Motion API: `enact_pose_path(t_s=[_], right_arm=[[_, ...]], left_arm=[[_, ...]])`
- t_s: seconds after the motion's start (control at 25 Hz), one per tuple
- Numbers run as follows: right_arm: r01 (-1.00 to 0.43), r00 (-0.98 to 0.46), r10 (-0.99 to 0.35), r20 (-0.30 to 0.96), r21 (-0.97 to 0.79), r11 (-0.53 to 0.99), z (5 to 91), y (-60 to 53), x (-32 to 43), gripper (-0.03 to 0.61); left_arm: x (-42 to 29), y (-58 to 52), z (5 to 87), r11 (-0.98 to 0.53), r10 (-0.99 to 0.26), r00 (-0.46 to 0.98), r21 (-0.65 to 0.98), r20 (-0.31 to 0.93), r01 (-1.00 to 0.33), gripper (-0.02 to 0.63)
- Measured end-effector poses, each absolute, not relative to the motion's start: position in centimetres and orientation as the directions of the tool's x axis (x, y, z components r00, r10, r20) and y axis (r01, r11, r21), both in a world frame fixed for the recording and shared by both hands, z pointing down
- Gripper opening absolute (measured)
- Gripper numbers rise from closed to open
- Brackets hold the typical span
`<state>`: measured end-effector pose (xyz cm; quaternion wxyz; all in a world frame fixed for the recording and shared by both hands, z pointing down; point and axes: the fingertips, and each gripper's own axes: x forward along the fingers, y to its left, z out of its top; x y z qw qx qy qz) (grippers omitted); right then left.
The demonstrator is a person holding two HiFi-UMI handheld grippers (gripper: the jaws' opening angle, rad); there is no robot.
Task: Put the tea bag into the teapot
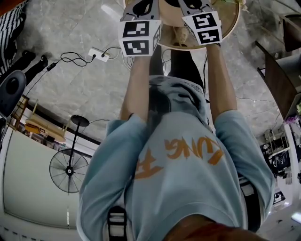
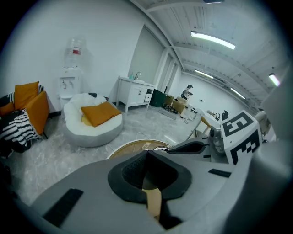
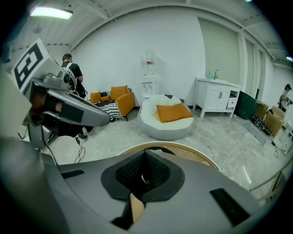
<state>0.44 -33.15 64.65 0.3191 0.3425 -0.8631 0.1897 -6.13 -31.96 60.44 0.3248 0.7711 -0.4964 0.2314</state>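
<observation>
Tea bag: I cannot tell where it is. In the head view a pale scrap shows against the round table, between my left gripper and right gripper. In the left gripper view my jaws are pressed together over the table. In the right gripper view they are also pressed together over it, with a thin white sliver between them.

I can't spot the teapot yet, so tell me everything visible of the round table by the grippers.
The round table has a light wooden top with a paler rim; grey marbled floor shows around it. Only part shows: the head view crops its far side, and gripper bodies hide most elsewhere. The left gripper and right gripper hang over its near edge. No teapot is visible on it.
</observation>
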Motion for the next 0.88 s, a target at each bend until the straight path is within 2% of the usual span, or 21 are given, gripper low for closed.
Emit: enact_pose_path(t_s=[0.24, 0.64, 0.88], right_arm=[[-0.719, -0.566, -0.455, 0.687, -0.141, 0.681, 64.9, -32.3, -0.2, 0.012], [-0.778, -0.528, -0.516, 0.675, -0.140, 0.612, 65.2, -32.7, 1.0, 0.014], [-0.786, -0.530, -0.522, 0.669, -0.155, 0.599, 65.2, -32.6, 1.3, 0.060]], left_arm=[[-6.6, -31.8, 60.4, -0.293, -0.617, 0.401, 0.276, 0.677, -0.916, 0.024], [-6.6, -31.5, 60.4, -0.295, -0.612, 0.406, 0.281, 0.679, -0.913, 0.025], [-6.3, -31.4, 60.5, -0.300, -0.611, 0.409, 0.280, 0.677, -0.912, 0.025]])
